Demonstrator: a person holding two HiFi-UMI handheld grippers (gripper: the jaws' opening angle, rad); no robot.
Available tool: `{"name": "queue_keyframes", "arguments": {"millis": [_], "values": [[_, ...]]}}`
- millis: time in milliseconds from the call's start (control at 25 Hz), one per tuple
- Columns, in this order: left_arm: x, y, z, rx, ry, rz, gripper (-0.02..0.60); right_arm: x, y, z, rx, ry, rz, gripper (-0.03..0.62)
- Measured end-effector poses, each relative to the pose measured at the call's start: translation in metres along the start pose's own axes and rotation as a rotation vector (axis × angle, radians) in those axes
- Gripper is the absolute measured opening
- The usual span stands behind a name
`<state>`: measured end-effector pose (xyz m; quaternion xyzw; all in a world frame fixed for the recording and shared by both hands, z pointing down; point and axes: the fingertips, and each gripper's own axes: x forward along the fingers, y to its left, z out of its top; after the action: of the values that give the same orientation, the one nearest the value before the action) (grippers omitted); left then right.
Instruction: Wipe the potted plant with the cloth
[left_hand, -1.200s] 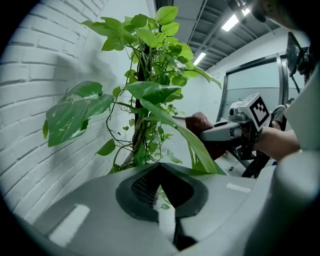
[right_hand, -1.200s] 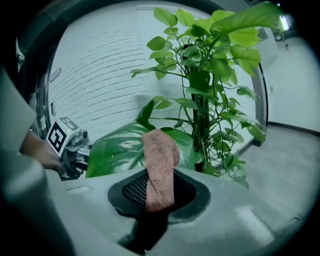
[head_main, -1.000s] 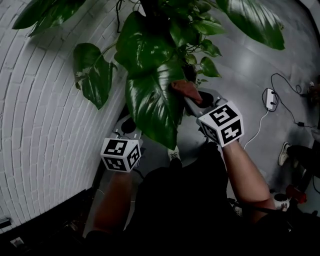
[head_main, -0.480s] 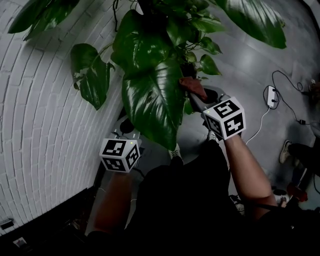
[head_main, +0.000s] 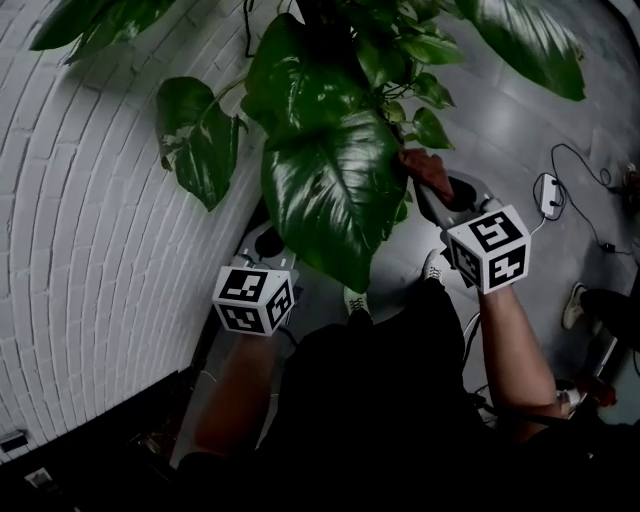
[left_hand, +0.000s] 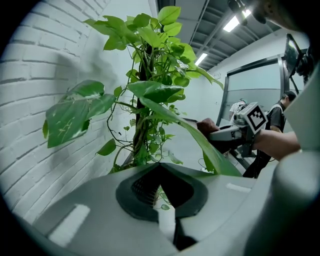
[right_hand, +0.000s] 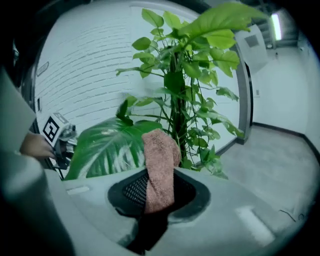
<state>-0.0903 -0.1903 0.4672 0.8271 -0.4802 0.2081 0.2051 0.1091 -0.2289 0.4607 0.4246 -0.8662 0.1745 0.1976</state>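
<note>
Rust-pink cloth (right_hand: 159, 165) beside big glossy leaf (head_main: 335, 195) of tall potted plant (right_hand: 175, 95)

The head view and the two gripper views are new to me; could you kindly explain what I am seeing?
A person holds a two-jaw gripper in each hand; the marker cubes belong to the grippers. The head view looks down from the person's head, and each gripper view looks along its own jaws. The right gripper clamps a pinkish cloth close to a large leaf of the potted plant, which stands by a white brick wall. The left gripper is shut and empty.
</note>
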Motion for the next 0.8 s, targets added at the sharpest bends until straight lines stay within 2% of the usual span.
{"name": "queue_keyframes", "arguments": {"millis": [160,280,400,560,680,800], "values": [[-0.002,-0.001,-0.006,-0.007,-0.001,-0.024,0.017,-0.026,0.079,0.041,-0.109,-0.098,0.145,0.058],[-0.005,-0.004,-0.007,0.006,0.001,-0.048,0.017,-0.036,0.139,0.057,-0.102,-0.125,0.275,0.058],[-0.007,-0.006,-0.009,0.015,-0.001,-0.071,0.017,-0.036,0.179,0.06,-0.099,-0.111,0.339,0.058],[-0.009,-0.011,-0.014,0.022,-0.003,-0.11,0.017,-0.026,0.217,0.049,-0.142,-0.092,0.363,0.058],[-0.01,-0.016,-0.016,0.036,-0.004,-0.146,0.017,-0.017,0.223,0.036,-0.177,-0.061,0.322,0.058],[-0.008,-0.02,-0.012,0.057,-0.006,-0.173,0.017,-0.013,0.208,0.031,-0.164,-0.045,0.256,0.058]]}}
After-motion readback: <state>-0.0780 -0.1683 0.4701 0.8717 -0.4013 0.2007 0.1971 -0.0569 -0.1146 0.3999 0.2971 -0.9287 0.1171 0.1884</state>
